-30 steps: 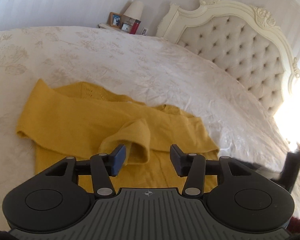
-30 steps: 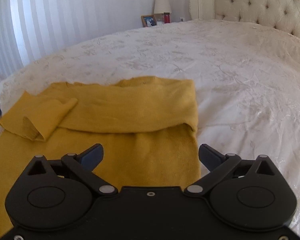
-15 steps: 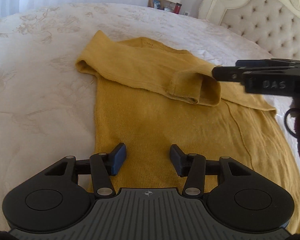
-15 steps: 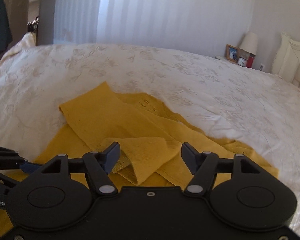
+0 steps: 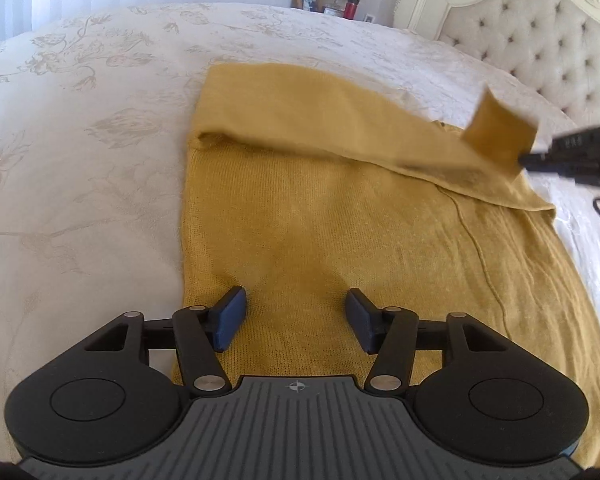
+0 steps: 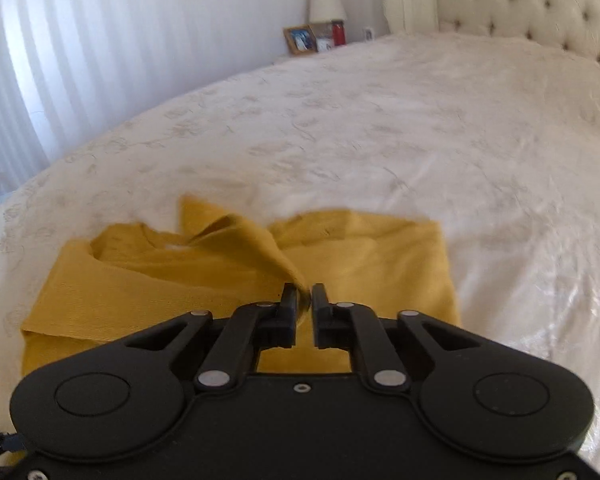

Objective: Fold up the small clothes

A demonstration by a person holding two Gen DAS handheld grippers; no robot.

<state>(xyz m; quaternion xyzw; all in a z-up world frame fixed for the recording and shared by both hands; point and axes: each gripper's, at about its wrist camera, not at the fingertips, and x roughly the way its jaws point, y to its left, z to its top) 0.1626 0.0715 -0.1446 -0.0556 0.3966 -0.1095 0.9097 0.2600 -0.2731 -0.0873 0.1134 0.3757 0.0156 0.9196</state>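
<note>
One sleeve of our mustard-yellow knitted sweater (image 5: pixel 320 216) lies folded across; our right gripper (image 6: pixel 304 300) pinches its cuff (image 5: pixel 500 136), our left gripper (image 5: pixel 294 320) gapes empty. Body folds remain.

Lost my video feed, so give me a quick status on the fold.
Right gripper shut on sleeve cuff, lifted. Left gripper open over yellow sweater on the bed. Nothing in the way.

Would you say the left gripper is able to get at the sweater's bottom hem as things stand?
Probably yes: the left gripper is open right over the yellow sweater near its hem, nothing lies between, and the right gripper pinches the sleeve far off.
</note>
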